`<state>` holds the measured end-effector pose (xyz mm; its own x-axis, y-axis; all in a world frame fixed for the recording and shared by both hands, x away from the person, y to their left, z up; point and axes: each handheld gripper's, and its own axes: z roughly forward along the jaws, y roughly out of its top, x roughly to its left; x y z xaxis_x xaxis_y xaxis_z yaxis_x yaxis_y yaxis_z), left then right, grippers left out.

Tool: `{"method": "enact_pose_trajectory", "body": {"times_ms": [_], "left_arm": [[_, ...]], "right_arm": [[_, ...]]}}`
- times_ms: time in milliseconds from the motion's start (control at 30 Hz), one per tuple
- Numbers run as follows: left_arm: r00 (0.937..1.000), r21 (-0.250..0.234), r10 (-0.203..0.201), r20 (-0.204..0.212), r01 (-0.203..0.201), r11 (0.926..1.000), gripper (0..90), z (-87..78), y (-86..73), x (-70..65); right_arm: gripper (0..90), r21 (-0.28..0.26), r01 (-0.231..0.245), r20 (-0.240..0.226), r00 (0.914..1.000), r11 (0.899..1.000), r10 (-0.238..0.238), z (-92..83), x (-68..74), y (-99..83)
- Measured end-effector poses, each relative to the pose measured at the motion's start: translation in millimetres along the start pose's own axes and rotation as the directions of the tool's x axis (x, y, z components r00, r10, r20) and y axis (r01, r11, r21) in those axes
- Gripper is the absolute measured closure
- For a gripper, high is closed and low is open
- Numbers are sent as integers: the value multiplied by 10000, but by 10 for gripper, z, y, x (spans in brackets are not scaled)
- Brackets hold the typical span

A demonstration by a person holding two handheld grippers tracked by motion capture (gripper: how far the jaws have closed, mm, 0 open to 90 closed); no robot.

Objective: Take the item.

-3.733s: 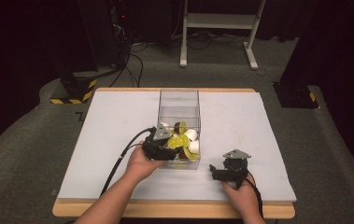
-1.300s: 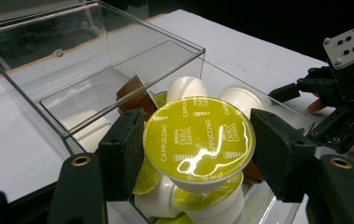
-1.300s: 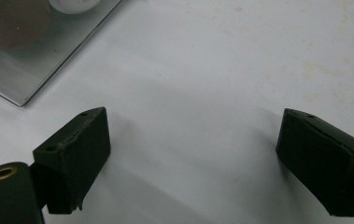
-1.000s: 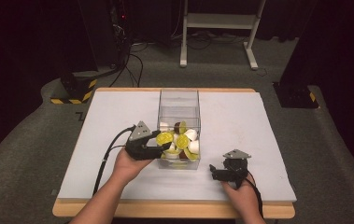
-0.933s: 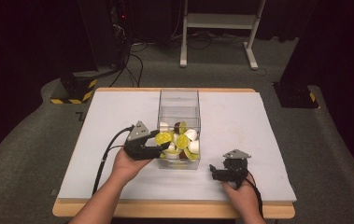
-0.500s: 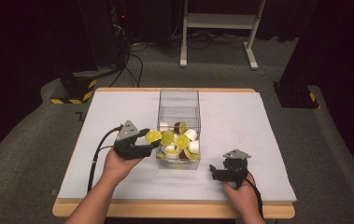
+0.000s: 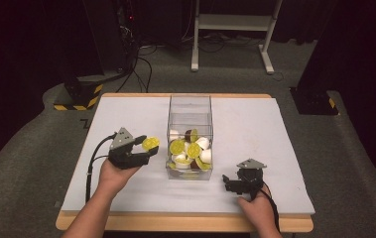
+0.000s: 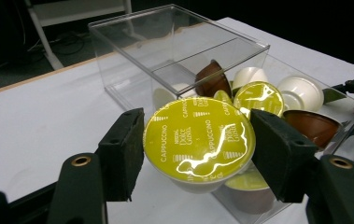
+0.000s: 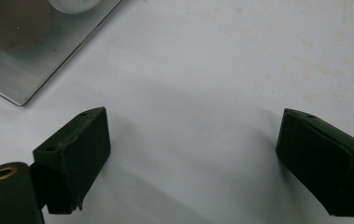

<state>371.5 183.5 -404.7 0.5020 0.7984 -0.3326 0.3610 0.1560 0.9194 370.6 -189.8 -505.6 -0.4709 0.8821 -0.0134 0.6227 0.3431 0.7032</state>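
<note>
Yellow-lidded capsule, "Cappuccino" foil up, clamped w/ left gripper just left of clear box holding more capsules.

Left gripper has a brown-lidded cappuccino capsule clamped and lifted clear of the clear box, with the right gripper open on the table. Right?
Not quite: the capsule in the left gripper has a yellow-green lid, as the left gripper view shows. The rest holds: it is out of the clear box, and the right gripper is open.

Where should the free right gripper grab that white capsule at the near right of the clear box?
Probably from above: the clear box is open on top and its walls block side approaches. Close the right gripper across the white capsule's round body, jaws on opposite sides; it lies tilted among other capsules, so expect neighbours to shift.
</note>
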Motion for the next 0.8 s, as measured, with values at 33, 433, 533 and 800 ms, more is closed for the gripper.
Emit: {"method": "enact_pose_trajectory", "body": {"times_ms": [33, 433, 533, 800], "left_arm": [[10000, 32, 69, -40, -69, 10000, 381, -15, 2, 24], [9974, -71, -40, -716, 35, 10000, 381, -135, -8, 266], [9962, -39, -63, -874, 60, 10000, 381, -157, -22, 323], [9922, 5, -218, -1228, 220, 9998, 381, -165, -90, 470]], "right_arm": [[101, 1, -2, -1, 10000, 10000, 2, 0, 0, 0], [100, 14, -28, -20, 10000, 10000, 28, 0, -2, 0], [100, 13, -29, -17, 10000, 10000, 29, 0, -2, 0], [100, 13, -29, -20, 10000, 10000, 29, 0, -2, 0]]}}
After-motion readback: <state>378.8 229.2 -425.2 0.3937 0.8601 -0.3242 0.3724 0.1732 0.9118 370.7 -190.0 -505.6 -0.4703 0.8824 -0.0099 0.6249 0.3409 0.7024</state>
